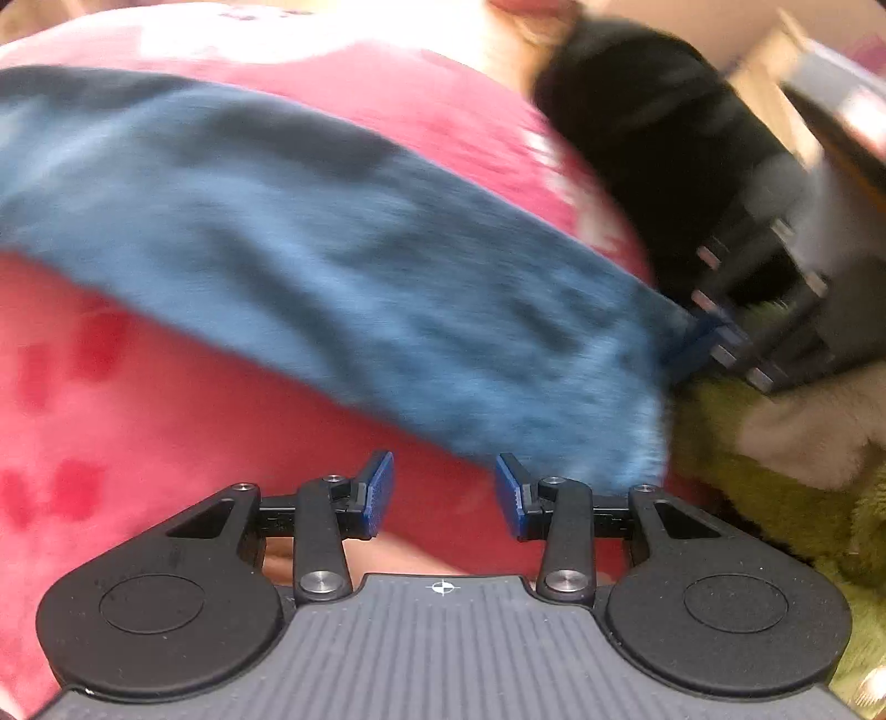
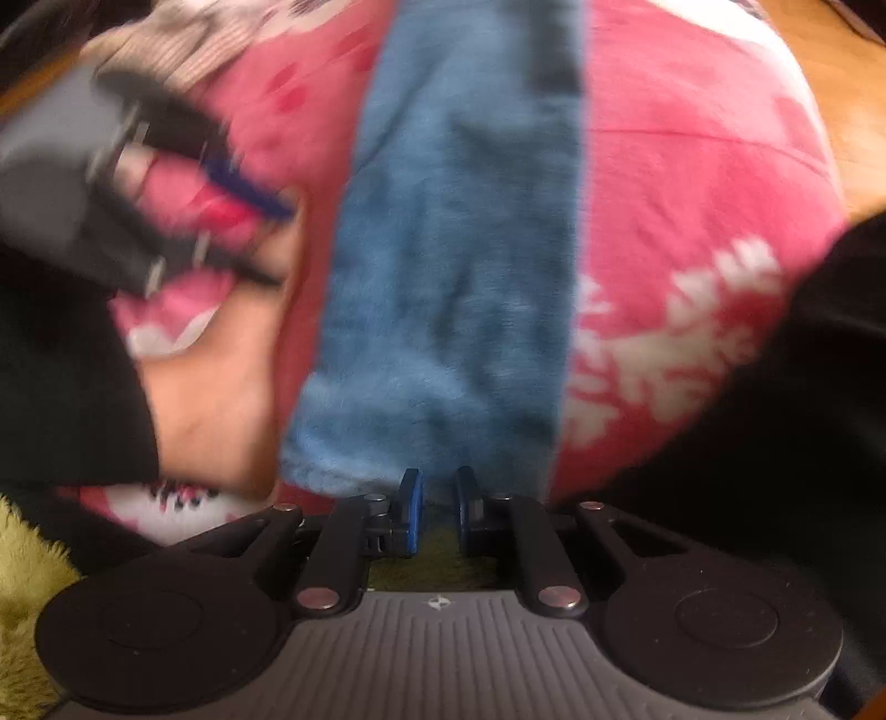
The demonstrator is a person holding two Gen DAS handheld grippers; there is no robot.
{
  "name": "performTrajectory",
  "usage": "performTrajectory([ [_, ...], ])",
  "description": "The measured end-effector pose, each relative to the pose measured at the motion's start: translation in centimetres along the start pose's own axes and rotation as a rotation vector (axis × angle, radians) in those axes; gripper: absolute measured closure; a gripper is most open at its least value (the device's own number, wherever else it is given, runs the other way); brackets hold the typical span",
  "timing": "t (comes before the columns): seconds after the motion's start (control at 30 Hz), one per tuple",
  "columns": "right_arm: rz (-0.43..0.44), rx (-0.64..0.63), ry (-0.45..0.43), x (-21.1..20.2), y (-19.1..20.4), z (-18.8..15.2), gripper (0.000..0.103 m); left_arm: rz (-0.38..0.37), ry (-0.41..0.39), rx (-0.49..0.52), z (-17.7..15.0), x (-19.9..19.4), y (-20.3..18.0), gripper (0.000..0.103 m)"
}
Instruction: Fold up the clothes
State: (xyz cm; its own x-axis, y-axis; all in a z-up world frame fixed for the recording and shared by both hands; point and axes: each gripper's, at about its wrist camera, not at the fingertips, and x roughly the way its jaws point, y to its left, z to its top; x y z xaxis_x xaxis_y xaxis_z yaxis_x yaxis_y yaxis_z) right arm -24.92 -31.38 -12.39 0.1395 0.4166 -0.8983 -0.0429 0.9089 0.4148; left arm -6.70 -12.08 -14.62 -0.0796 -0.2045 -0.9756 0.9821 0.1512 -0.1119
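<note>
A long blue fleece garment (image 1: 332, 249) lies stretched across a pink patterned blanket (image 1: 138, 415). My left gripper (image 1: 443, 476) hovers open over the pink blanket just beside the garment's near edge, with nothing between its fingers. In the left wrist view my right gripper (image 1: 698, 338) pinches the garment's right end. The right wrist view shows the blue garment (image 2: 454, 249) running straight away from my right gripper (image 2: 440, 487), whose narrow jaws are closed on its near hem. The left gripper (image 2: 260, 210) is blurred at the upper left, held by a hand (image 2: 221, 376).
The pink blanket (image 2: 692, 166) has white snowflake patterns. Green fluffy fabric (image 1: 775, 509) and a cream fluffy piece (image 1: 803, 432) lie to the right. A black sleeve (image 1: 653, 122) crosses the upper right. A striped beige cloth (image 2: 183, 44) sits at the far left; wooden floor (image 2: 853, 111) lies beyond.
</note>
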Motion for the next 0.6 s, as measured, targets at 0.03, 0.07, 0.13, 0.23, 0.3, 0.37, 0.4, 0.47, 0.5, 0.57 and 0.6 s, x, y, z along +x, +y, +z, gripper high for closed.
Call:
performTrajectory([
  [0.03,0.019,-0.004,0.017,-0.1,0.4,0.0,0.09,0.025,-0.024,-0.029,-0.3,-0.6,0.8,0.063],
  [0.07,0.038,-0.008,0.034,-0.2,0.8,0.0,0.09,0.046,-0.055,-0.058,-0.6,-1.0,1.5,0.063],
  [0.13,0.02,-0.071,0.034,-1.0,1.9,-0.1,0.09,0.087,-0.128,-0.117,-1.1,-1.7,2.7,0.063],
  [0.23,-0.007,-0.143,-0.014,-2.9,2.8,1.0,0.09,0.137,-0.245,-0.19,-1.6,-1.8,3.8,0.063],
  [0.3,-0.046,-0.185,-0.096,-4.4,3.2,2.6,0.09,0.183,-0.336,-0.217,-1.7,-1.7,3.7,0.063],
  [0.37,-0.093,-0.213,-0.187,-5.5,3.2,4.4,0.09,0.217,-0.411,-0.247,-1.4,-1.8,3.7,0.063],
  [0.4,-0.11,-0.21,-0.226,-5.6,2.9,5.3,0.09,0.218,-0.437,-0.26,-1.2,-1.6,3.7,0.063],
  [0.47,-0.122,-0.182,-0.28,-5.1,2.2,7.2,0.09,0.209,-0.486,-0.244,-0.7,-1.0,3.5,0.063],
  [0.5,-0.125,-0.177,-0.299,-4.5,1.9,7.7,0.09,0.208,-0.507,-0.222,-0.4,-0.8,3.4,0.063],
  [0.57,-0.14,-0.169,-0.315,-2.5,1.4,8.2,0.09,0.202,-0.528,-0.165,0.2,0.1,3.1,0.063],
  [0.6,-0.144,-0.158,-0.265,-1.2,1.0,7.9,0.09,0.179,-0.517,-0.136,0.3,0.8,2.9,0.063],
])
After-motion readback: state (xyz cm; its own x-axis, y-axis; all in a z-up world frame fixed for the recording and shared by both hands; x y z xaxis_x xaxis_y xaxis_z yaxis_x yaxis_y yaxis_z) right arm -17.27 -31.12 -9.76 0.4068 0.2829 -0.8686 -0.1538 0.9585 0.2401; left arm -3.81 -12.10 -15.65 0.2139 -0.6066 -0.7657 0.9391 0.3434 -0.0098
